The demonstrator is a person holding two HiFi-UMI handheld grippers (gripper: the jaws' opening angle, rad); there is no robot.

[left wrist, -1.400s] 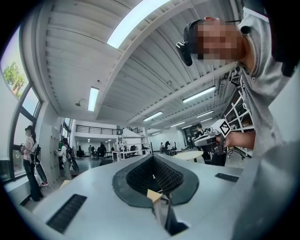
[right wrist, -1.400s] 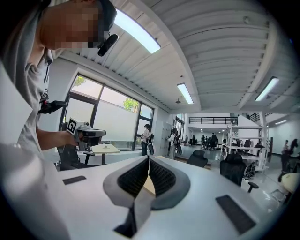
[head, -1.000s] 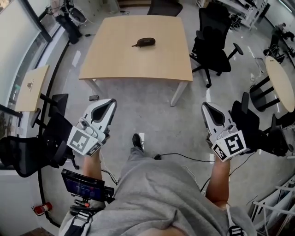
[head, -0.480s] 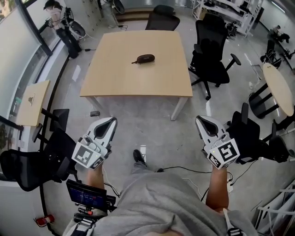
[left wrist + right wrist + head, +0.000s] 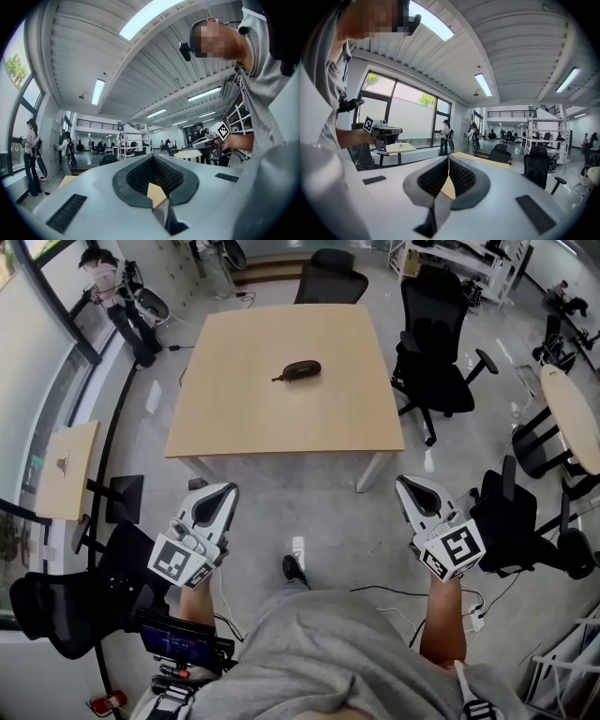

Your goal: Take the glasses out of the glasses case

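A dark, closed glasses case lies alone near the middle of a light wooden table, far ahead of both grippers. My left gripper is held over the floor short of the table's near edge, its jaws shut with nothing between them. At the same distance on the other side, my right gripper is also shut and empty. Each gripper view looks level across the room; the case is hidden in both. The table top shows just past the right jaws.
Black office chairs stand at the table's right and one at its far end. A small side table and a chair are at my left, a round table at the right. A cable lies on the floor.
I have moved forward toward the table: it and the case sit lower and nearer in the head view. Both grippers came along, still shut and empty.
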